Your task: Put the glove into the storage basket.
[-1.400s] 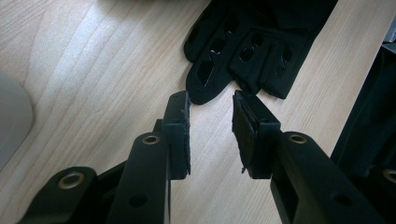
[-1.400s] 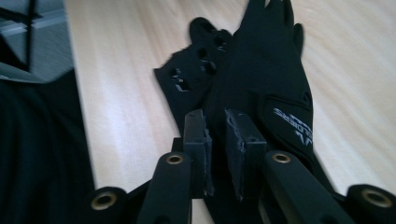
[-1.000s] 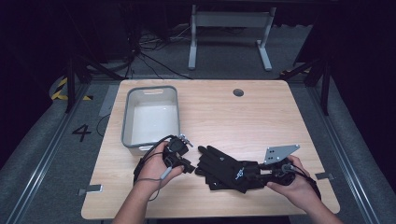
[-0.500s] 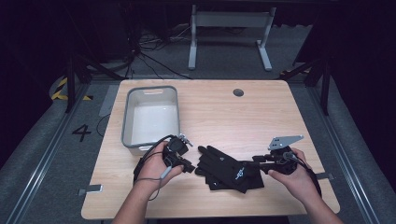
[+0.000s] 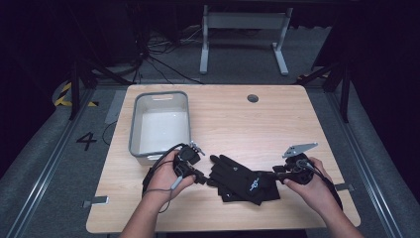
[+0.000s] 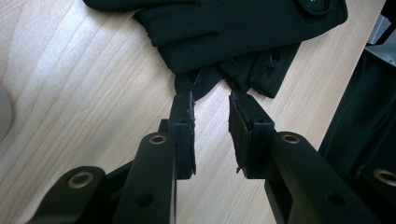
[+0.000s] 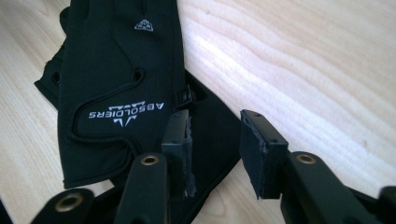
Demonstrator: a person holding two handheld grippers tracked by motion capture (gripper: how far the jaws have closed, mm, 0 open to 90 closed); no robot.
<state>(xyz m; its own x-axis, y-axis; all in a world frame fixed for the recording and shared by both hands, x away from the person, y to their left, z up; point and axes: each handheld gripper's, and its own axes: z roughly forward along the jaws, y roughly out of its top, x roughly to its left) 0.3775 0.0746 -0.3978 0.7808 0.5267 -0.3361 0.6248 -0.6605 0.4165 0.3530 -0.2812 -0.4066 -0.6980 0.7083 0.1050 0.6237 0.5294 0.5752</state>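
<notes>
On the high view, my two grippers sit at the near edge of the wooden table (image 5: 297,119), with a pair of black gloves (image 5: 242,179) lying flat between them. My left gripper (image 5: 202,177) points toward the fingertip end of the gloves, just beside them. My right gripper (image 5: 274,174) points at the cuff end from the other side, its grey three-cornered plate standing up above my hand. A grey plastic bin (image 5: 161,124) stands behind my left hand, well apart from the gloves. I can make out a small round hole (image 5: 252,98) in the tabletop near the far edge.

Through the left gripper view, my left gripper (image 6: 212,100) has its jaws parted with a narrow gap. The gloves (image 6: 233,28) lie just ahead, and one dark fingertip of fabric reaches to the tip of one jaw. Bare wood shows in the gap, so nothing is pinched.

Through the right gripper view, my right gripper (image 7: 215,119) has been spreading its jaws, which stand well apart. The gloves (image 7: 116,70) lie stacked, the upper one carrying white "ABSOLDIERS" lettering (image 7: 126,112) and a small triangular logo (image 7: 144,25). One jaw rests over the cuff edge of the lower glove, the other over bare wood. Neither pad presses on the fabric.
</notes>
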